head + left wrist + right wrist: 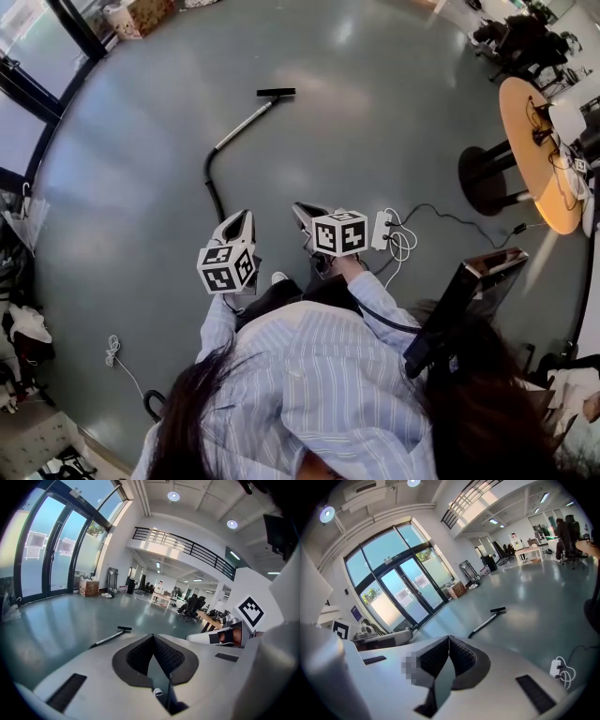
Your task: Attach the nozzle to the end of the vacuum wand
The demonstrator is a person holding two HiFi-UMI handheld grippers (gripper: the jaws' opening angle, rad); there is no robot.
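The vacuum wand (246,122) is a silver tube lying on the grey floor well ahead of me, with a black hose (213,186) curving back from its near end. A flat black nozzle (276,92) lies at its far end; I cannot tell whether the two are joined. My left gripper (246,217) and right gripper (298,208) are held side by side in the air, both shut and empty, short of the hose. In the left gripper view the wand (107,639) and nozzle (124,628) lie beyond the shut gripper (153,636). The right gripper view shows the wand (483,623) and nozzle (498,609) past the shut gripper (449,637).
A white power strip (382,230) with coiled cables lies on the floor just right of my right gripper. A round wooden table (530,155) on a black base (483,178) stands further right. Glass doors (51,550) and boxes (141,14) are at the far left.
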